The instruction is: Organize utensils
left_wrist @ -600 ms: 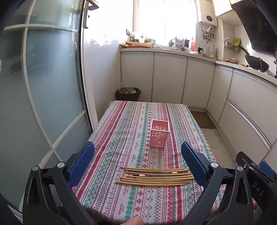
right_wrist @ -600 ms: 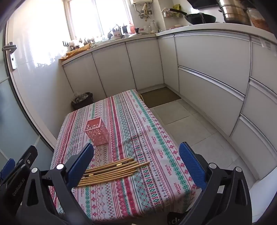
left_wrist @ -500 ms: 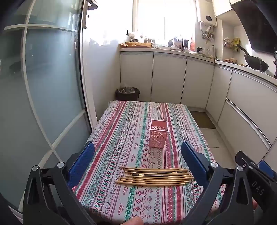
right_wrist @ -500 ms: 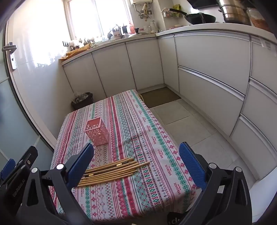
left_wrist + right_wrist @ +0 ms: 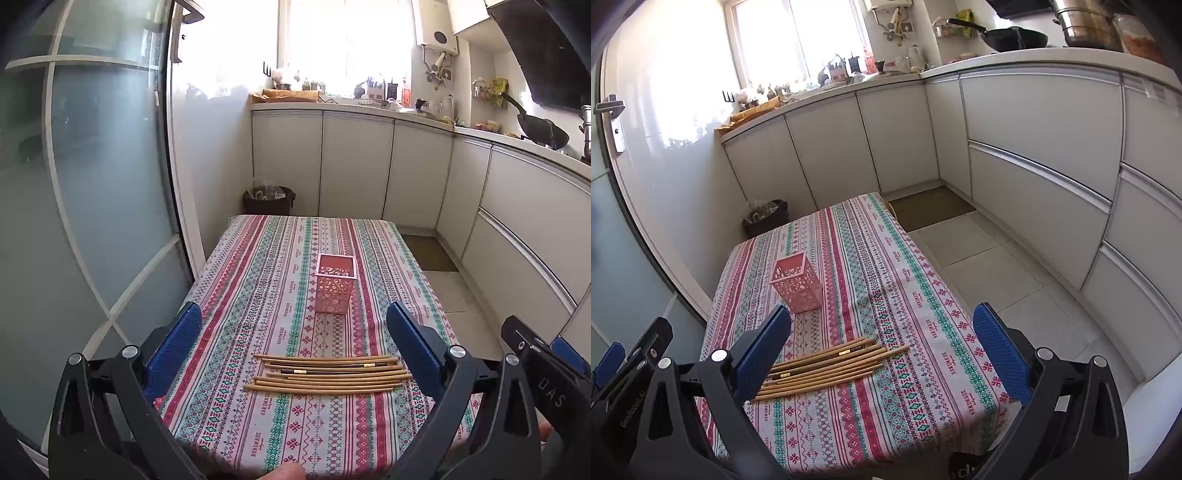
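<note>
- Bamboo-coloured chopsticks (image 5: 327,373) lie flat in a loose row on the worktop (image 5: 258,295), side by side, with their long axes running left to right across the left wrist view; in the right wrist view the same bundle (image 5: 827,365) slants up toward the right.
- At least one darker stick with pale bands sits among the light ones; the exact count is hard to make out where they overlap.
- Pink perforated holder (image 5: 335,283) stands upright on the striped tablecloth, beyond the chopsticks and apart from them, its open top facing up.
- In the right wrist view the left ends of the sticks are hidden behind a blue finger pad (image 5: 762,350).
- Left gripper (image 5: 293,332) is spread wide, holds nothing, and hangs above the near end of the worktop with the chopsticks showing between its fingers.
- Right gripper (image 5: 882,332) is likewise wide apart and carries nothing.
- Each gripper's black frame is cut off by the lower edge of its view.
</note>
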The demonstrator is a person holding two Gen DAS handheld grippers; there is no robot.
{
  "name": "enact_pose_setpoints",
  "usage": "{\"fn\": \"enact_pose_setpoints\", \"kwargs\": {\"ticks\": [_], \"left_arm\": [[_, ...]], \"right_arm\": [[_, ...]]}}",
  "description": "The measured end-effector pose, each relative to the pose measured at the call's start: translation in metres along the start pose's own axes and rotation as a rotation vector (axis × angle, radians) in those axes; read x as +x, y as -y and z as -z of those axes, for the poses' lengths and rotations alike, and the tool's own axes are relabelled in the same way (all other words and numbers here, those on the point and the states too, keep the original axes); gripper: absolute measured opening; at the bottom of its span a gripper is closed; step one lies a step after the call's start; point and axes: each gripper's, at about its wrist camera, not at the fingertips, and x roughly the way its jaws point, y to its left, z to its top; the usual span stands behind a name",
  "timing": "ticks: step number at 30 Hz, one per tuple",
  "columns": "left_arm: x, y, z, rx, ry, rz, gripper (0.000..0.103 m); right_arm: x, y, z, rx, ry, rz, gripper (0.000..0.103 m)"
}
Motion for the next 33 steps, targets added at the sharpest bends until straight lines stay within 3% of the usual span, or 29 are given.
{"fn": "enact_pose_setpoints", "kwargs": {"ticks": [33], "left_arm": [[0.0032, -0.0007, 0.0031, 0.005, -0.015, -0.007, 0.096]], "right_arm": [[0.0019, 0.0002, 0.0043, 0.006, -0.009, -0.001, 0.096]]}}
